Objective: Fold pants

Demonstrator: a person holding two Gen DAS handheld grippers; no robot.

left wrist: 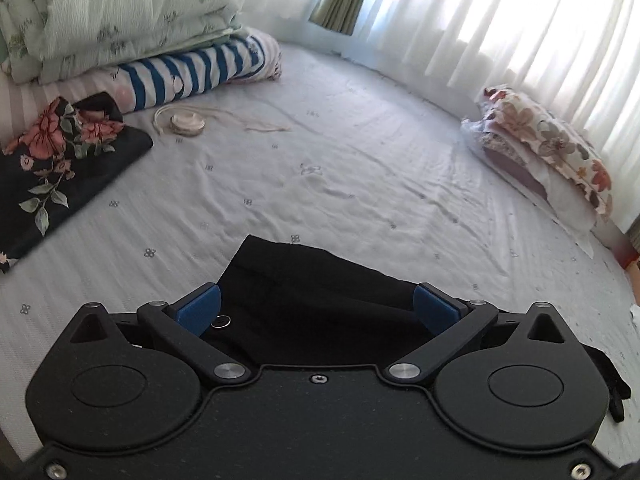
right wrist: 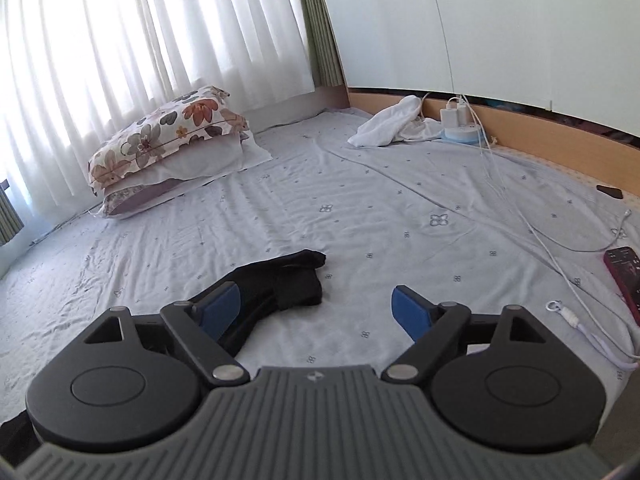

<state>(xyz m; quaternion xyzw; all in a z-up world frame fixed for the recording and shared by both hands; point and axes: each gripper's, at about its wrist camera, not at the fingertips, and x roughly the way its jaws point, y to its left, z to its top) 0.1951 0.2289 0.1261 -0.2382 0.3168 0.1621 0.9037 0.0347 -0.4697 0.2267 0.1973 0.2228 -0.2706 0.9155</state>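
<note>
My left gripper (left wrist: 316, 306) is spread wide above the black pants (left wrist: 304, 292), which lie low in the frame on the bed sheet (left wrist: 360, 168), unpinched. My right gripper (right wrist: 316, 306) is spread too, empty, the pants (right wrist: 280, 280) lower left. Their long axis looks to run lower left to centre.

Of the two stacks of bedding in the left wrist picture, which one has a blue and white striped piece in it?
The stack at the upper left, where the striped piece lies under a green floral quilt. The floral pillow stack by the curtain has none.
</note>
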